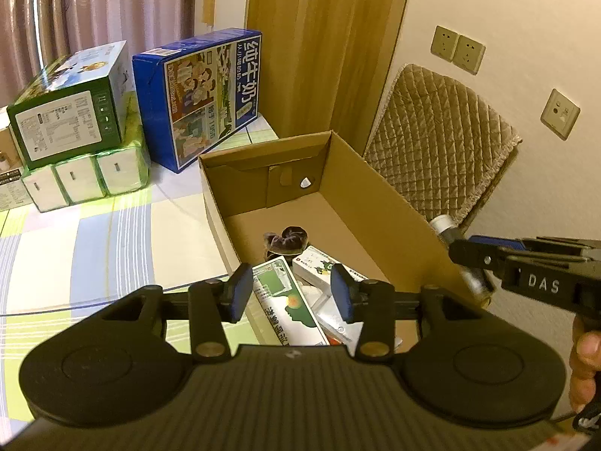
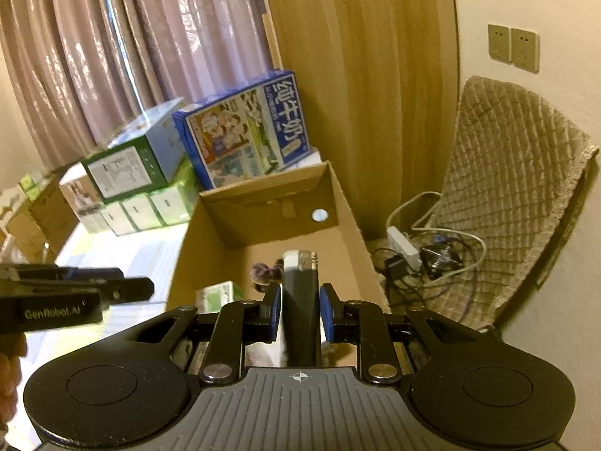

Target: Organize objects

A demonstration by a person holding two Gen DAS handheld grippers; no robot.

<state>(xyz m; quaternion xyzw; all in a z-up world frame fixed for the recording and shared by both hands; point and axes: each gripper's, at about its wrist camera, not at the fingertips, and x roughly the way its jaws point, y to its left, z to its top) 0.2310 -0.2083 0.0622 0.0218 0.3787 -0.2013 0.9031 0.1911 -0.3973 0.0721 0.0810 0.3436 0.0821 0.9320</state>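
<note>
Lighter (image 2: pixel 299 293) base hidden, box (image 1: pixel 360 188) contents overlapped

The lower part of the dark lighter (image 2: pixel 300 300) is hidden behind the right claw (image 2: pixel 300 310) body, and whether the blue pads (image 2: pixel 327 314) press its sides cannot be told, since a sliver of gap shows on each side. In the left wrist view the same item is a blurred streak (image 1: pixel 474 280) behind the cardboard box (image 1: pixel 368 195) wall. The left claw (image 1: pixel 292 293) covers the near end of the box, cutting off the green-and-white packet (image 1: pixel 285 300) and the white carton (image 1: pixel 323 263). The dark furry thing (image 1: pixel 287 238) is too small to name. A hand (image 1: pixel 584 368) is cut by the right edge. Small print on the green carton (image 1: pixel 64 124) is unreadable.
</note>
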